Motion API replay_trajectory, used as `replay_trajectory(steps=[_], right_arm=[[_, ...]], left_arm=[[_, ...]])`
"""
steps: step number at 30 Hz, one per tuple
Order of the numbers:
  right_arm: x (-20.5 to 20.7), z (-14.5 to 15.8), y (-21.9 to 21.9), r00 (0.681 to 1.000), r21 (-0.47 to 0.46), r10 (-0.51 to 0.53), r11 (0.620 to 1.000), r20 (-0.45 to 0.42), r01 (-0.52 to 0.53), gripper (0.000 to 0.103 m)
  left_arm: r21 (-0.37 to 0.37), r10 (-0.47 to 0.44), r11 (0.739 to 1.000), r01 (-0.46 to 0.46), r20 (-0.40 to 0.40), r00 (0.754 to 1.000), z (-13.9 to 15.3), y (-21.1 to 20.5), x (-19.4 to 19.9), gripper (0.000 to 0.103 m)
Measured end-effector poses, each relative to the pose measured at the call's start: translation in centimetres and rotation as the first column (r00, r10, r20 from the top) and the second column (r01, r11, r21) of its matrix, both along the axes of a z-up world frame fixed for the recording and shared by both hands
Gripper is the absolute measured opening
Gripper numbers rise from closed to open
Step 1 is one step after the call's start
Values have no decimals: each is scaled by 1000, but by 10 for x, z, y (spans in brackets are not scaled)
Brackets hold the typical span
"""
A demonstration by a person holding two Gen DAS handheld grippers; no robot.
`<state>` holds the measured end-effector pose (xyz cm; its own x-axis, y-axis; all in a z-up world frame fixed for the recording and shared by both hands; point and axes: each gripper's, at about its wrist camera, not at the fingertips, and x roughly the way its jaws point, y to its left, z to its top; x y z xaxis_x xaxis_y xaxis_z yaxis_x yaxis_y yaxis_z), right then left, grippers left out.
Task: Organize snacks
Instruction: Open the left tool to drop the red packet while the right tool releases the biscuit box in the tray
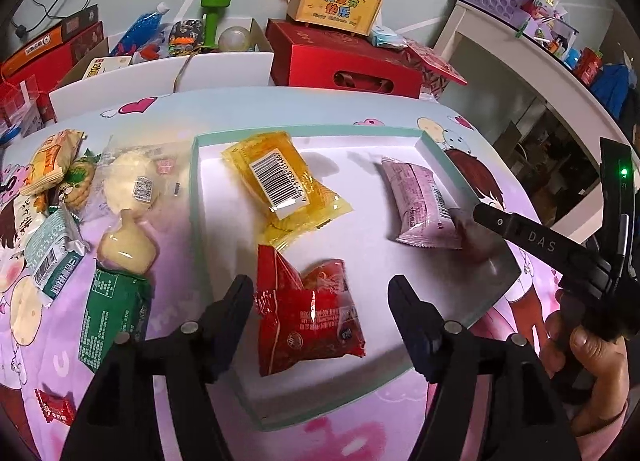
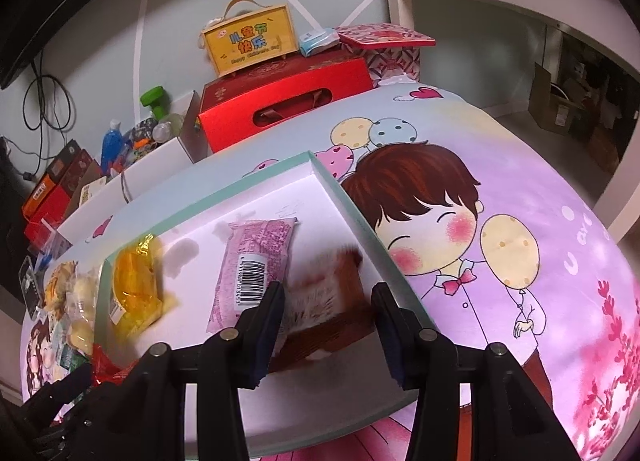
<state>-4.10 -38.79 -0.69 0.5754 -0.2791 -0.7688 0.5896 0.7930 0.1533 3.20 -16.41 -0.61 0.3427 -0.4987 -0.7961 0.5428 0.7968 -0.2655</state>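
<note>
A shallow white tray with a teal rim [image 1: 196, 181] [image 2: 360, 217] lies on the cartoon-print cloth. In it are a yellow packet [image 1: 280, 185] [image 2: 136, 285], a pink packet [image 1: 420, 205] [image 2: 256, 261] and a red packet [image 1: 308, 317]. My left gripper [image 1: 320, 297] is open, its fingers standing either side of the red packet without pressing it. My right gripper [image 2: 328, 301] hangs over the tray's right corner. A brown and white packet [image 2: 328, 301] sits blurred between its fingers, and it looks loose rather than pinched.
Several loose snacks lie left of the tray: a green packet [image 1: 112, 317], a cream pouch [image 1: 128, 249], a white bun [image 1: 128, 181]. A red gift box [image 1: 344, 57] and a yellow box [image 1: 336, 9] stand behind. A hand [image 1: 592, 361] holds the right gripper. White shelf [image 1: 520, 61] at right.
</note>
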Motion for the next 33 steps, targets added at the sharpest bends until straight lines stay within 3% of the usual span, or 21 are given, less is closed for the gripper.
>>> replay_trajectory(steps=[3, 6, 9, 12, 15, 18, 26, 33], right_arm=[[2, -1, 2, 1000, 0, 9, 1000, -11, -9, 66], [4, -3, 4, 1000, -4, 15, 1000, -27, -15, 67], [7, -5, 6, 999, -7, 18, 1000, -50, -18, 78], [9, -8, 8, 997, -15, 25, 1000, -67, -26, 89], [10, -7, 10, 997, -19, 36, 999, -61, -38, 93], [11, -6, 13, 997, -33, 44, 998, -62, -47, 103], [16, -1, 27, 995, -89, 75, 993, -62, -81, 103], [13, 10, 38, 995, -89, 96, 992, 6, -95, 103]], left_arm=[[13, 2, 1000, -2, 10, 1000, 1, 0, 0, 72], [19, 2, 1000, -2, 18, 1000, 3, 1, 0, 73], [32, 9, 999, -10, 25, 1000, 5, 3, 0, 84], [43, 28, 999, -30, 45, 999, 7, 6, 2, 85], [56, 45, 997, -50, 80, 996, 8, 11, 4, 86], [61, 68, 995, -74, 94, 993, 8, 16, 7, 97], [63, 113, 991, -121, 115, 987, 12, 31, 13, 98], [65, 143, 987, -150, 100, 985, 14, 46, 18, 98]])
